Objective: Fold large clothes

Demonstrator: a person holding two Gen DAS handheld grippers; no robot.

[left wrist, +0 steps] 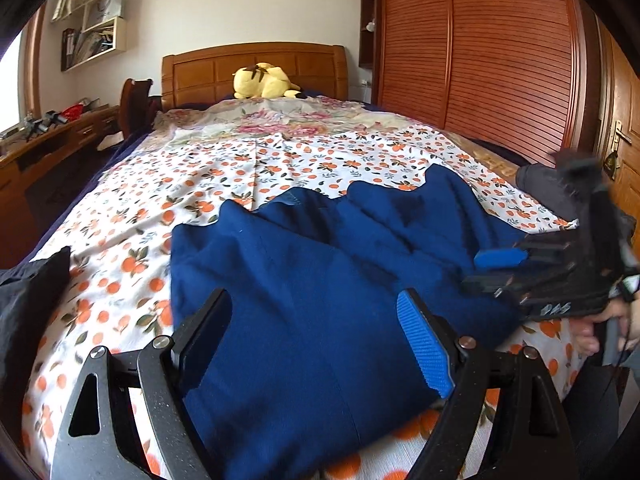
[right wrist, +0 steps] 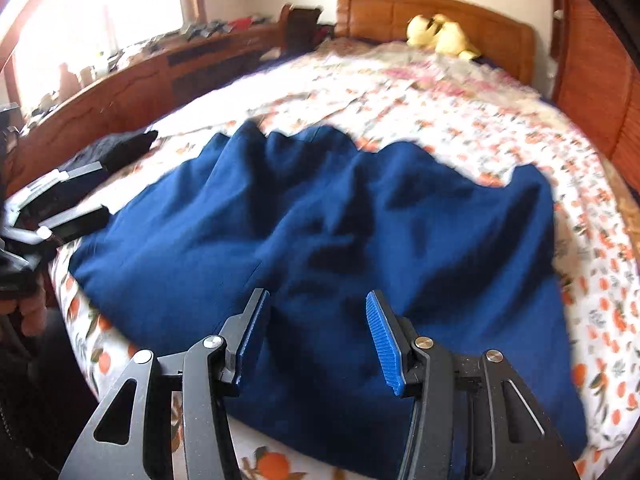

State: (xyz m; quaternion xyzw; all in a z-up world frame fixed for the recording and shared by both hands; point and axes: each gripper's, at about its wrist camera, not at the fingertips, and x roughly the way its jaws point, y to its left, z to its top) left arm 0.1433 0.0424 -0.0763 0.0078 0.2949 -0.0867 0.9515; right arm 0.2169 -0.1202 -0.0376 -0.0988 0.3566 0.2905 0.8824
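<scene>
On the bed [left wrist: 132,216], seen from the left claw's camera, lies one big blue garment [left wrist: 304,312], rumpled, on a sheet with orange fruit on it. One yellow plush toy [left wrist: 266,86] sits far off by the wooden headboard [left wrist: 256,66]. One dark piece of cloth [left wrist: 32,300] lies at the left edge of the bed. The left claw [left wrist: 324,344] hangs over the near part of the blue garment. Its two fingers are spread wide and nothing is pinched between them. The right claw [left wrist: 504,270] comes in from the right side, just above the garment's edge, with a hand [left wrist: 600,332] behind it.

From the right claw's camera, the same blue garment [right wrist: 320,248] fills the middle of the bed. The toy [right wrist: 440,36] is one small yellow blur by the headboard. The right claw [right wrist: 320,344] hangs over the garment's near edge, its fingers about half apart and holding nothing. The left claw [right wrist: 76,200] shows at the left, fingers apart.
</scene>
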